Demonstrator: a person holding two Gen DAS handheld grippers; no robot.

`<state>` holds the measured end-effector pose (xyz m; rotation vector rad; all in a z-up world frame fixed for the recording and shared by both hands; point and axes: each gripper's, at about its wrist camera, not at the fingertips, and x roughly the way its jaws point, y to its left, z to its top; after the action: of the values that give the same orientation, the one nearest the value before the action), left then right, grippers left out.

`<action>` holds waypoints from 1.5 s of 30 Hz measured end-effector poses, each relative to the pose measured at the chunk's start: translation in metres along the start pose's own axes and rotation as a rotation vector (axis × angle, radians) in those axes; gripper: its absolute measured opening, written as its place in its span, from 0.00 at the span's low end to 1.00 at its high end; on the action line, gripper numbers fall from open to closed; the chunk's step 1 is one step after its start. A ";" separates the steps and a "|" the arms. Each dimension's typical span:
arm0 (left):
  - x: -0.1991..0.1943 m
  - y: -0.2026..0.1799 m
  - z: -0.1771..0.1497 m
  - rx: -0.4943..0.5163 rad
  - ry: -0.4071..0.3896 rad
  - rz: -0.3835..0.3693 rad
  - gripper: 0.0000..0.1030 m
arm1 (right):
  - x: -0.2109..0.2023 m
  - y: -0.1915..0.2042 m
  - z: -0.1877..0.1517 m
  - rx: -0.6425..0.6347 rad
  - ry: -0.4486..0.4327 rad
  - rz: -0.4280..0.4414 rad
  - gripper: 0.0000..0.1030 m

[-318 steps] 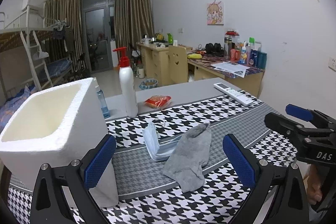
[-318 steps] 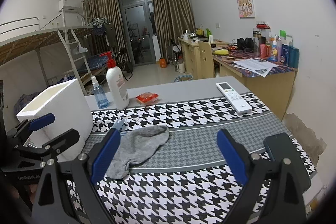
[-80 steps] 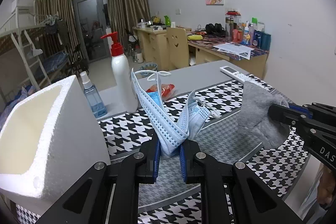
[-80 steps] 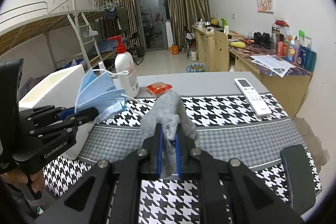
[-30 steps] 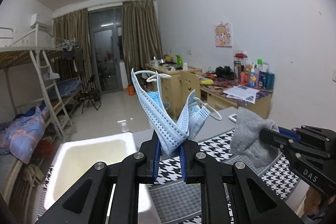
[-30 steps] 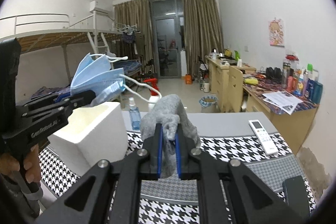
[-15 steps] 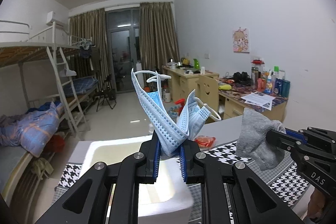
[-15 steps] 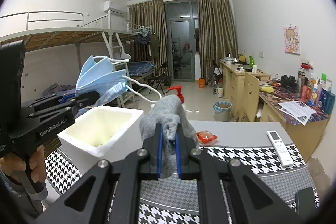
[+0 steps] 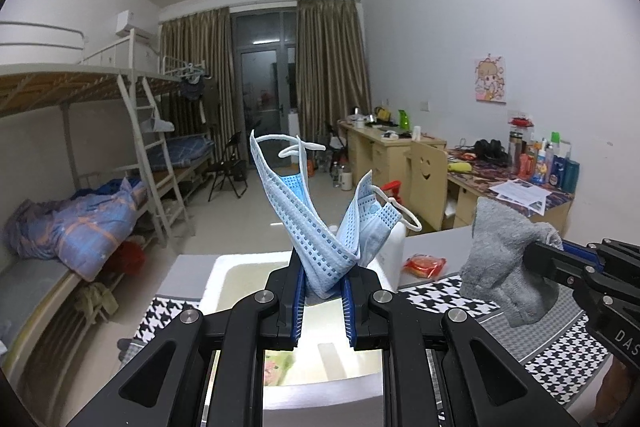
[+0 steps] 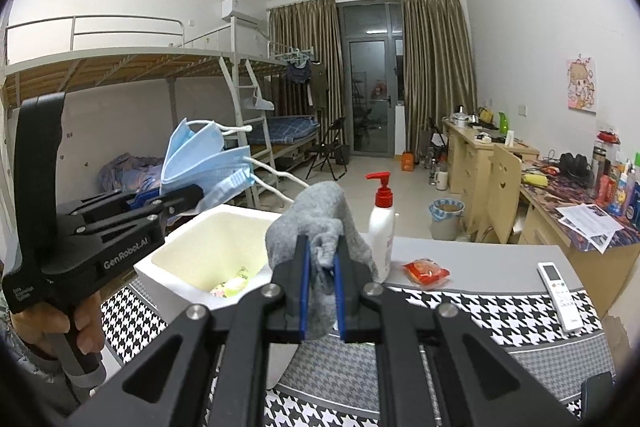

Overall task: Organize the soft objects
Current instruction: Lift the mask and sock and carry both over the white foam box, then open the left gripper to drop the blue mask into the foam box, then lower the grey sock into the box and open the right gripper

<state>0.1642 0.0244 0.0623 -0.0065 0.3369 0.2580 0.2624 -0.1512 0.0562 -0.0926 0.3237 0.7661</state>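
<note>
My left gripper [image 9: 323, 297] is shut on a bundle of light blue face masks [image 9: 316, 227], whose ends and ear loops stick up. It hangs over the open top of a white foam box [image 9: 236, 267]. In the right wrist view the left gripper [image 10: 192, 197] with the face masks [image 10: 204, 159] is above the foam box [image 10: 208, 247], at its far left rim. My right gripper [image 10: 320, 291] is shut on a grey sock [image 10: 316, 223], just right of the box. The sock [image 9: 504, 259] shows at the right of the left wrist view.
A white pump bottle [image 10: 382, 231] with a red top stands behind the box, a red snack packet [image 10: 426, 271] beside it and a white remote [image 10: 560, 295] at the far right. The table [image 10: 500, 311] has a houndstooth cloth. Something coloured lies in the box bottom. A hand [image 10: 60, 323] holds the left gripper.
Both grippers have swung left with their loads. The foam box now sits under the left gripper and closer to the right one. Both grips are unchanged.
</note>
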 end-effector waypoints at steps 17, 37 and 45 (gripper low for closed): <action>0.029 0.019 -0.014 -0.041 0.097 0.013 0.36 | 0.018 0.003 0.001 -0.006 0.031 0.000 0.13; 0.013 0.034 -0.014 -0.086 0.014 0.102 0.99 | 0.024 0.010 0.004 -0.005 0.029 -0.006 0.13; 0.007 0.038 -0.014 -0.083 -0.002 0.109 0.99 | 0.027 0.014 0.007 -0.006 0.021 0.008 0.13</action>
<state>0.1563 0.0625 0.0484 -0.0700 0.3245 0.3801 0.2726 -0.1212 0.0544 -0.1054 0.3414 0.7745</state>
